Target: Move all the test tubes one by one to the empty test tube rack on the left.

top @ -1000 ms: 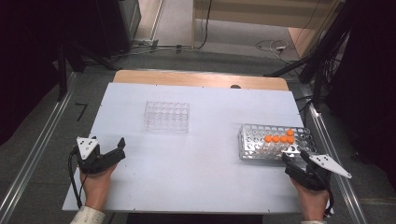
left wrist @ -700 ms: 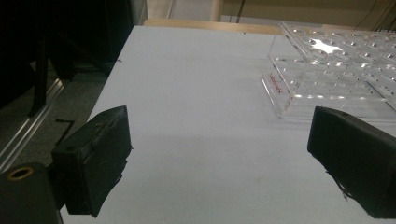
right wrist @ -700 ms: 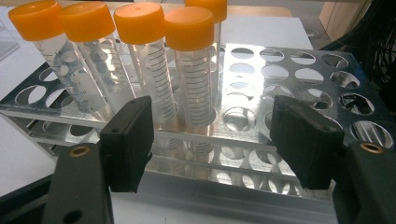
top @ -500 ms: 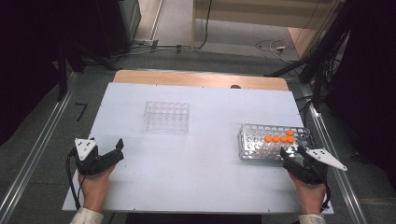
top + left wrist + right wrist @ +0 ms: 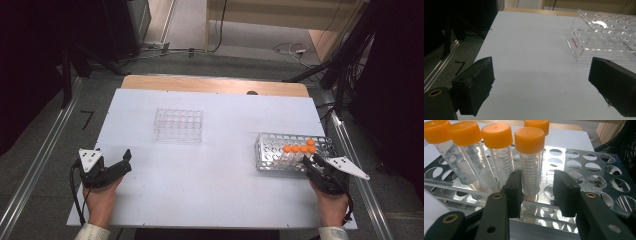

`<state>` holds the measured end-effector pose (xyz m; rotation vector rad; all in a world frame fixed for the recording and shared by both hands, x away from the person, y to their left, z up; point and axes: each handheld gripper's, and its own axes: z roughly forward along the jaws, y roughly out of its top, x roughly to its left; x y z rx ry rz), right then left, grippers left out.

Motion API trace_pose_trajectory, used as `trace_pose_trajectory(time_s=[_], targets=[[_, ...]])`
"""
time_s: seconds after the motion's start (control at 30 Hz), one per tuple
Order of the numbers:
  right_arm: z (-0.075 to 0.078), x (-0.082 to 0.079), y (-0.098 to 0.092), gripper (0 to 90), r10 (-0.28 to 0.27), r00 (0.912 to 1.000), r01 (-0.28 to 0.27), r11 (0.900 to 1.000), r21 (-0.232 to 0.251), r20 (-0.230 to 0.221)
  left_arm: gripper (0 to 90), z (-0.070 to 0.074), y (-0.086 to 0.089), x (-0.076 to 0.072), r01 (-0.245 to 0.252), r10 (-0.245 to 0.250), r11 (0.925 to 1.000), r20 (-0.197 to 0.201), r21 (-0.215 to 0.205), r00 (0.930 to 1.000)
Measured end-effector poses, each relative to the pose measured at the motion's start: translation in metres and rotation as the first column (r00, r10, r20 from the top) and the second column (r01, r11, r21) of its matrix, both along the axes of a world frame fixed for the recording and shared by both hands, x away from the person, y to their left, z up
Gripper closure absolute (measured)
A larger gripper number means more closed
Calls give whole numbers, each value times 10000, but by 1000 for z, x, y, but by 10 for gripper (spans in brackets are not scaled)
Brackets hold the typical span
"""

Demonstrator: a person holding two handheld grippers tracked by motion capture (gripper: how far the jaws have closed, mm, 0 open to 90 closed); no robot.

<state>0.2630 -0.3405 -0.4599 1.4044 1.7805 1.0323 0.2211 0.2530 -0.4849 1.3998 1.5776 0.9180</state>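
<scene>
Since a second ago my right gripper (image 5: 314,161) has slid forward to the near edge of the metal rack (image 5: 270,145); my left gripper (image 5: 117,165) has hardly shifted. In the right gripper view my jaws now flank one orange-capped tube (image 5: 530,162), open with a gap on each side, gripping nothing. That tube is clear, with printed graduation lines, and stands upright in a rack hole straight ahead of me. Three more capped tubes (image 5: 465,155) stand in a row to its left, and a fifth cap (image 5: 536,123) peeks from behind, its body hidden. The lower ends of the tubes are lost among the rack's shiny tiers, and the leftmost cap is cut by the frame edge.

My left gripper rests low over the white counter (image 5: 210,195), jaws spread wide and empty. Ahead and to its right sits a clear plastic rack (image 5: 604,37), cut off at the frame's right edge; red lettering on its side is too small to read.
</scene>
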Motion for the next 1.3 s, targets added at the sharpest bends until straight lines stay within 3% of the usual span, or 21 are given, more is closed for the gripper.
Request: trace_pose_trajectory(time_s=[0.33,0.53,0.87,1.3], targets=[[0,3,4,708,237,9997,-235,9996,-166,110,66,0,0,0,25,-24,10000,-38,34,10000],[1,2,5,715,194,9996,-189,9995,-265,186,66,0,-1,0,79,-78,10000,-78,54,9999],[17,-6,6,715,163,9971,-154,9998,-130,745,66,-1,-2,1,116,-115,9999,-115,94,9999],[41,-28,5,721,36,9843,-95,9994,325,1767,66,0,-5,1,269,-266,9993,-85,262,9996]])
